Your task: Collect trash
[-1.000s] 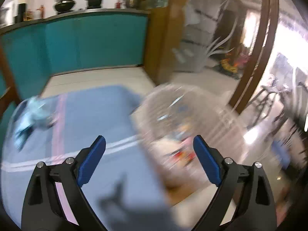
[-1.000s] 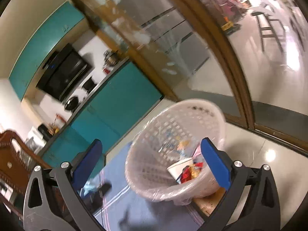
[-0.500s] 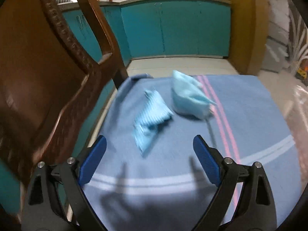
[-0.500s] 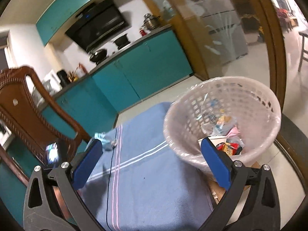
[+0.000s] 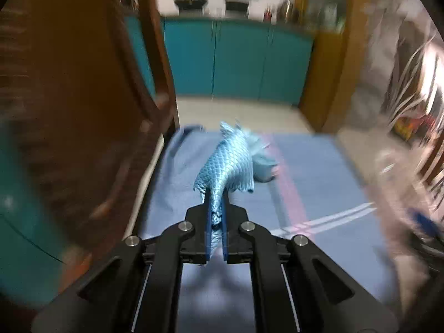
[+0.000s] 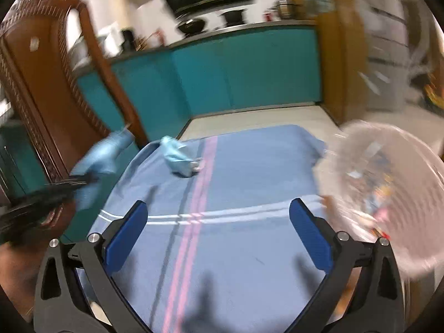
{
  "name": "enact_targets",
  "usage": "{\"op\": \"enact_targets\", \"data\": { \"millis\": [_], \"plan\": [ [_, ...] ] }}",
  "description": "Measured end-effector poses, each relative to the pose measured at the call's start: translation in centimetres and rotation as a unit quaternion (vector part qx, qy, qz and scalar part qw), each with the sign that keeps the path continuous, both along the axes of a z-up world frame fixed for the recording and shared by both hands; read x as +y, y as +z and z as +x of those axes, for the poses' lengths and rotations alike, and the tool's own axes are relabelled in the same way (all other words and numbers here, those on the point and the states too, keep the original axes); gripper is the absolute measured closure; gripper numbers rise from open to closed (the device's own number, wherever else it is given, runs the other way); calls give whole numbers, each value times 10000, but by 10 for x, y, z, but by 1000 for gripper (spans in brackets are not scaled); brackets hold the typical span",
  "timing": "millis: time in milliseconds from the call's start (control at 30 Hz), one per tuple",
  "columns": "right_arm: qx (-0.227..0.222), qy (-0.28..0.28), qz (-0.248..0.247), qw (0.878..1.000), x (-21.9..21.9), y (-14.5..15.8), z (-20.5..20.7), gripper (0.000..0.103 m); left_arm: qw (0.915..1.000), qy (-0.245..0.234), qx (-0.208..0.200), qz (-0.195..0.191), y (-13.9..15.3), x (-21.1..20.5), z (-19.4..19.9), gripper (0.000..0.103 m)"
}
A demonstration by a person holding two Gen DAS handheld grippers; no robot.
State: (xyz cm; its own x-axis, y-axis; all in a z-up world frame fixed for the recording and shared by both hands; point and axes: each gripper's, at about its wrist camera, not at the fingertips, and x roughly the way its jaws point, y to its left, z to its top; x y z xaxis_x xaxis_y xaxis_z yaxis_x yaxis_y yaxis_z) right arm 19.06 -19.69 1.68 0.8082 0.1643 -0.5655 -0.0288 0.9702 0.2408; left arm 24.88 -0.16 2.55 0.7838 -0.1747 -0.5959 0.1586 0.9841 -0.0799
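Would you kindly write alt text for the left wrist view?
The left gripper is shut on a crumpled light-blue cloth, held above a blue striped tablecloth. A second blue wad lies just behind it; a brown wooden chair fills the left.

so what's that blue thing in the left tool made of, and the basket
Blue thing: looks like thin embossed paper or nonwoven wipe, matte; a scale-like texture shows and it crumples where the left tool pinches it. Basket: seems pale lattice plastic with a glossy clear liner, though blurred.
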Motion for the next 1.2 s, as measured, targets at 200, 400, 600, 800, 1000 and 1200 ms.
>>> {"op": "enact_targets", "data": {
  "millis": [200,400,600,800,1000,1200],
  "plan": [
    [401,436,-690,9959,84,-17,115,3,9971,88,-685,-317,28,17,-105,97],
    [1239,372,-1203,9843,122,-53,194,66,9976,131,-581,-346,22,14,-105,97],
    [802,395,-503,9947,77,-13,109,95,9986,-31,-395,-348,9,13,-99,96],
    [52,349,-360,9987,26,41,-51,95,9991,-73,-188,-376,-4,8,-89,96],
    [40,52,145,9999,-5,23,-119,95,9995,-138,-16,-299,-16,-5,-86,96],
    [20,-2,-211,9998,-4,7,-117,95,9996,-249,-71,-91,-17,-20,-91,96]
  ]
}}
